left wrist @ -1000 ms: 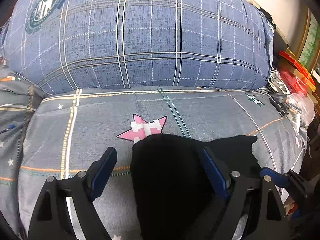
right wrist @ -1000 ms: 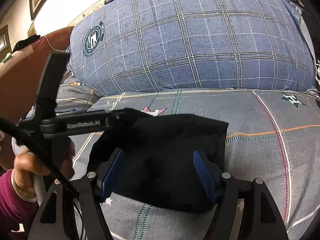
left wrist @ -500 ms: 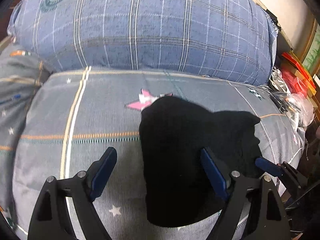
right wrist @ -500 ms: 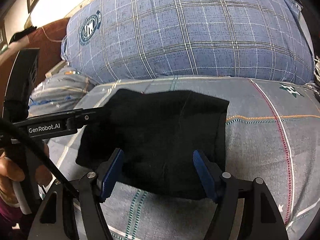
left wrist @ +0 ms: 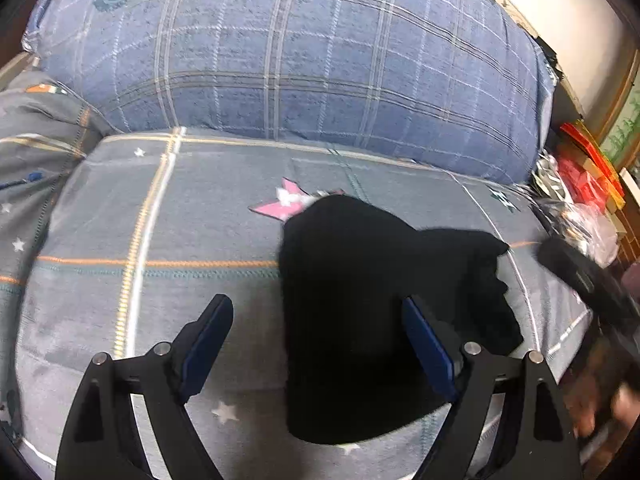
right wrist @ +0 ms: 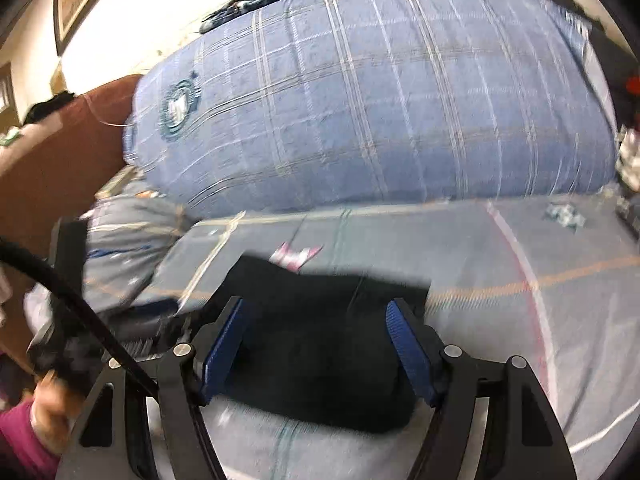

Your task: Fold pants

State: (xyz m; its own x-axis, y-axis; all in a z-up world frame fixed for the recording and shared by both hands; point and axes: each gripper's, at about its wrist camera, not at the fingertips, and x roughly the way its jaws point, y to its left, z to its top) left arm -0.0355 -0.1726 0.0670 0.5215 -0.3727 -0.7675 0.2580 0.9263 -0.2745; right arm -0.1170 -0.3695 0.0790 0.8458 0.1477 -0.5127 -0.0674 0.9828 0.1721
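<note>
Left wrist view shows first the biggest thing, a blue plaid pillow (left wrist: 304, 52) that lies along the back of the bed. In front of it the grey bedsheet (left wrist: 160, 216) with orange and white lines is spread out, and a pink star print (left wrist: 282, 204) is on it. The black pants (left wrist: 360, 300) lie on this sheet as a folded bundle, and their far corner covers a part of the star. At the right edge of the bed a heap of plastic bags and red packages (left wrist: 580, 188) is seen; what is inside them is not clear.

The left gripper (left wrist: 320, 344) has its blue pads wide apart and holds nothing. The right gripper (right wrist: 316, 344) is also spread wide above the pants (right wrist: 320, 344), with nothing between its pads.
</note>
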